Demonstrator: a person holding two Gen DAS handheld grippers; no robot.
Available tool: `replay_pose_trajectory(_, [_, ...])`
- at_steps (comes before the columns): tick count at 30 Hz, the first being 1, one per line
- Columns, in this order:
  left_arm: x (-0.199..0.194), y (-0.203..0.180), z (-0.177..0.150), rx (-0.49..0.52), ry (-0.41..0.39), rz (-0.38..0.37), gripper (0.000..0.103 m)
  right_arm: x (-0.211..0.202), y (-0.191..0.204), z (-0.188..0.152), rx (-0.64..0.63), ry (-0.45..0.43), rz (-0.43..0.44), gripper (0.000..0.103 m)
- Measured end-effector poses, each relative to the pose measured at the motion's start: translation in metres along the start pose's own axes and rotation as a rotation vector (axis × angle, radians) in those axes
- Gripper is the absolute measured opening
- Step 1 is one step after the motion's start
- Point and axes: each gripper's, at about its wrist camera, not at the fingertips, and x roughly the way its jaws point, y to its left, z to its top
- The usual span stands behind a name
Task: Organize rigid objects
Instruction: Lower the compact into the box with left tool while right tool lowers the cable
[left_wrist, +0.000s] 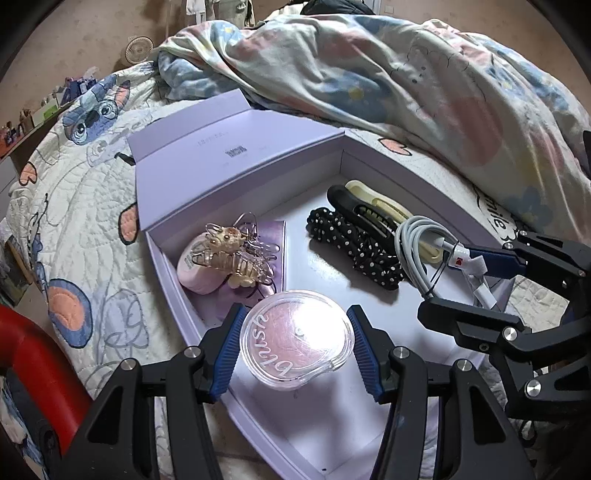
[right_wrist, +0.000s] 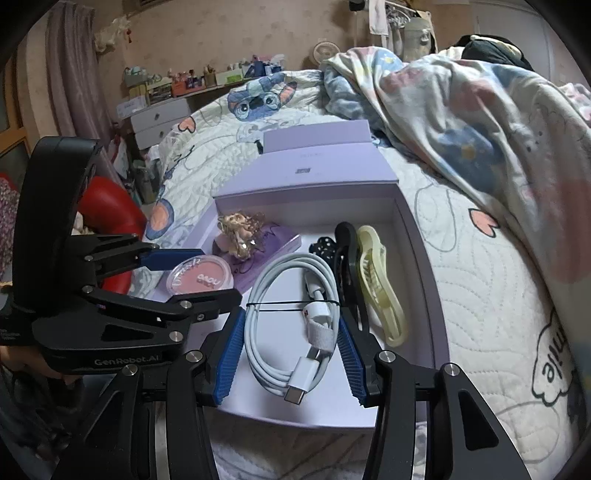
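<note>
Left gripper (left_wrist: 297, 349) clamps blush (left_wrist: 297, 341), low centre of frame, over box (left_wrist: 236, 206) near corner. Right gripper (right_wrist: 291, 354) clamps cable (right_wrist: 291, 325), long axis along fingers, above bare floor left of clips (right_wrist: 380, 288).

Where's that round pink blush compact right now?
The blush compact sits gripped in the left claw, over the lavender box's near-left corner, beside the gold hair clip.
</note>
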Motion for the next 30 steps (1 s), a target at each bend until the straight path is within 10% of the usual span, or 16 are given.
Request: replay_pose_trajectory(30, [0.037,-0.001,0.009,0.098,0.074,0.064,0.055,0.045,-0.017,-0.004,0.031,0.151,-0.024,0.049])
